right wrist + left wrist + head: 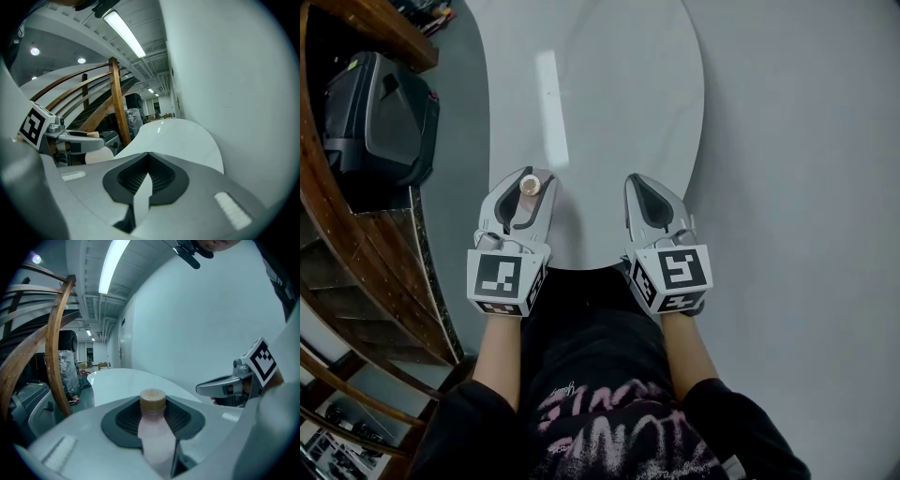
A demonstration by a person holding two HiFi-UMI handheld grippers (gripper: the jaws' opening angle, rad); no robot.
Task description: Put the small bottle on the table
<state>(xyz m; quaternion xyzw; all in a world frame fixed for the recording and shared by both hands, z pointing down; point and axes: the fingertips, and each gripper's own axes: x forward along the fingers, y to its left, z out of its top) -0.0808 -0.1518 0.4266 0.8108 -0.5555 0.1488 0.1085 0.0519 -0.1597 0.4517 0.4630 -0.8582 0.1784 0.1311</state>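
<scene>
A small bottle [531, 186] with pale pink contents and a tan cap [153, 399] stands upright between the jaws of my left gripper [534, 185], which is shut on it. It hangs over the near edge of the white oval table [619, 94]. My right gripper [640, 185] is level with it on the right, shut with nothing inside; its dark pads [161, 178] meet with only a thin slit between them. The right gripper view shows the bottle [98, 156] held in the left gripper [75, 138].
A curved wooden railing [356, 244] runs along the left, with a black case [380, 117] behind it. Grey floor [806, 187] lies to the right of the table. The person's dark clothing [600, 394] fills the bottom of the head view.
</scene>
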